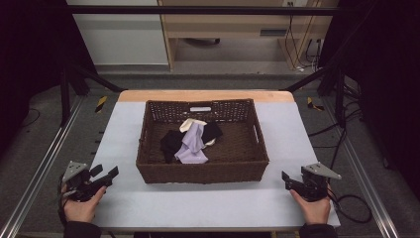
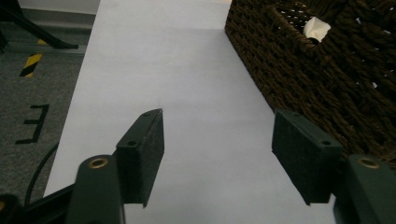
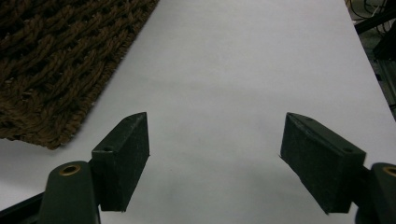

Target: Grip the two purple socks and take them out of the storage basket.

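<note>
Resting low at the near corners of the table, the left gripper [image 1: 106, 177] and the right gripper [image 1: 288, 180] both stand with jaws spread wide and nothing between them, each held in a hand at the table's front edge, well apart from the work. Between them sits the dark brown woven wicker basket [image 1: 203, 172], holding a loose heap of black, lilac and cream cloth pieces [image 1: 191, 141]. Nothing looks started yet; the next move likely calls for lifting a gripper over the near rim and down onto one piece.
</note>
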Tool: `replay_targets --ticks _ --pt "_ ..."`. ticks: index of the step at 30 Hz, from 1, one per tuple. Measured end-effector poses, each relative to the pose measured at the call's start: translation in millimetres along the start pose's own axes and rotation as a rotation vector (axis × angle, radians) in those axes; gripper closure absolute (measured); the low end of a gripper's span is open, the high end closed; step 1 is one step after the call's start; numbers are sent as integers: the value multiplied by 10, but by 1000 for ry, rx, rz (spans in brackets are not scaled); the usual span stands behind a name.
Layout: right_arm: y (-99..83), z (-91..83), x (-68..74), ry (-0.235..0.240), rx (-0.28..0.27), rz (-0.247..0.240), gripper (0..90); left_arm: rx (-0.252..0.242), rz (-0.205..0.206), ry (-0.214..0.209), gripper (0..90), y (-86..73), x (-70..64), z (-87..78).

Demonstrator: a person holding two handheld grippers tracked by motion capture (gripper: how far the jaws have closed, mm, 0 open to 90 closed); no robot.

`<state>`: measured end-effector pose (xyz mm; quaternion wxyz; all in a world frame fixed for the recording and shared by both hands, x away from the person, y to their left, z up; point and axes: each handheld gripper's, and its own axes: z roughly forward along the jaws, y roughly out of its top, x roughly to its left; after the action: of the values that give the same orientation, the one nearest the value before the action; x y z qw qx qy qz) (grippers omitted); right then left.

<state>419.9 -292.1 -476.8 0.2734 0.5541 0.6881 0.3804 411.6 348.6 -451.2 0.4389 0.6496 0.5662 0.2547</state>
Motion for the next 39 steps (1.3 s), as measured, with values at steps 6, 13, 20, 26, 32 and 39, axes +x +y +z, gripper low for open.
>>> replay_targets --ticks 6,13,20,26,32,39 --pt "-8 1 9 13 0 1 241 -15 4 -29 410 44 -44 -53" --pt "-18 -1 15 20 0 -9 252 -37 14 -7 437 125 -108 -128" --pt "-6 2 4 18 -16 -4 236 -78 22 -19 439 269 -184 -160" --pt "-5 0 2 12 -26 -2 227 -83 40 -40 439 405 -274 -158" --pt "-1 1 3 14 -30 -1 225 -109 70 -64 438 638 -447 -150" --pt "0 -7 4 17 -32 0 231 -152 90 -86 418 908 -682 -143"
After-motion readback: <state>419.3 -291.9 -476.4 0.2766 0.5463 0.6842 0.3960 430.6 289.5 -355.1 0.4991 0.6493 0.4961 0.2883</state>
